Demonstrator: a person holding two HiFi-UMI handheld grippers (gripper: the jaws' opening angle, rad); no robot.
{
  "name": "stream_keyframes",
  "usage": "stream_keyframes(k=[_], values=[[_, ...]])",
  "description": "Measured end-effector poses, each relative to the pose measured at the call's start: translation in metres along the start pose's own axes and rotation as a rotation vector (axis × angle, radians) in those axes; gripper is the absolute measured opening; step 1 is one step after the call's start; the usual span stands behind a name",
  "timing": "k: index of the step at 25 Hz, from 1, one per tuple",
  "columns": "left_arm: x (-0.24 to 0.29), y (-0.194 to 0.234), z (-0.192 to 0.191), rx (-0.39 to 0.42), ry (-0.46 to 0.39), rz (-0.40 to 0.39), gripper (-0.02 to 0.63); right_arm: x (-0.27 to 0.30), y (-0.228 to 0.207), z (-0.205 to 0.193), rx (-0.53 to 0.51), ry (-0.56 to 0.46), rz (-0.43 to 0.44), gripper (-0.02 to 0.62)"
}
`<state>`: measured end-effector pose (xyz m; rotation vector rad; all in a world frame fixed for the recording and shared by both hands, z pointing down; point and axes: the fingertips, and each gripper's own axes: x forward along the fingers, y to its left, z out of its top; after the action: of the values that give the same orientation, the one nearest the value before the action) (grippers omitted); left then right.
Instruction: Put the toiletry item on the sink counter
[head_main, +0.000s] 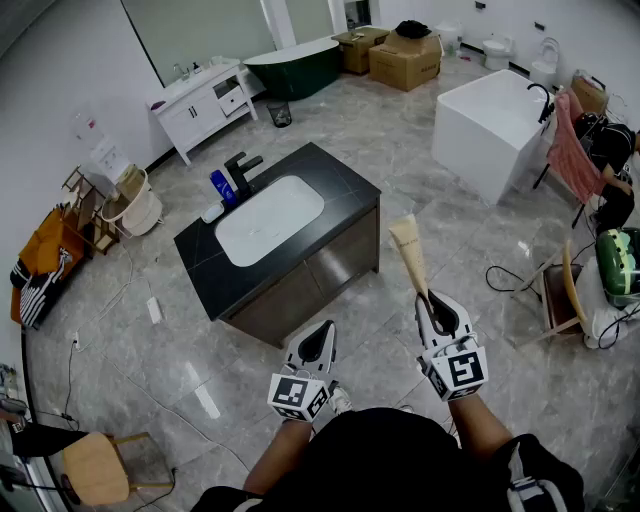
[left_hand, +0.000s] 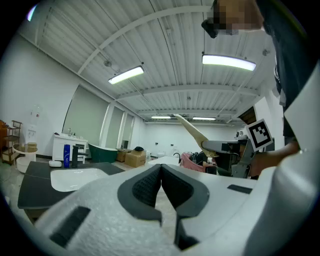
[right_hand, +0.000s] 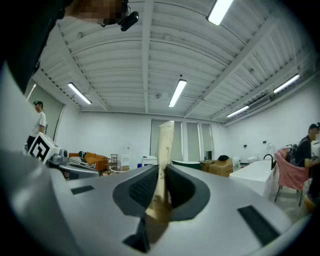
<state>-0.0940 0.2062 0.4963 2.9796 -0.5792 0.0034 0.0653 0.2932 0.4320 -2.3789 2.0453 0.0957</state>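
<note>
A beige toiletry tube stands up between the jaws of my right gripper, which is shut on its lower end. In the right gripper view the tube rises from the pads. My left gripper is shut with nothing in it, low beside the right one. The black sink counter lies ahead and to the left, with a white basin, a black faucet and a blue bottle. The left gripper view shows the counter at the left and the tube at the right.
A white bathtub stands at the back right and a dark green tub at the back. Cardboard boxes, a white vanity, a wooden chair and floor cables surround the counter. A person sits far right.
</note>
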Motion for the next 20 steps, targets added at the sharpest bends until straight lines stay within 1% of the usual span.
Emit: stream_keyframes(k=[6,11,16,20], values=[[-0.001,0.012,-0.001,0.002,0.000,0.004,0.009,0.003,0.005,-0.005,0.005,0.003,-0.005,0.048],[-0.002,0.030,-0.009,-0.016,0.020,0.014,0.009,0.020,0.011,-0.011,0.012,0.009,0.001,0.049],[0.000,0.057,-0.009,-0.018,0.023,0.010,0.009,0.045,0.021,-0.006,0.034,0.001,-0.010,0.054],[0.003,0.087,-0.002,0.003,0.015,-0.003,0.009,0.073,0.030,-0.002,0.037,-0.012,-0.030,0.054]])
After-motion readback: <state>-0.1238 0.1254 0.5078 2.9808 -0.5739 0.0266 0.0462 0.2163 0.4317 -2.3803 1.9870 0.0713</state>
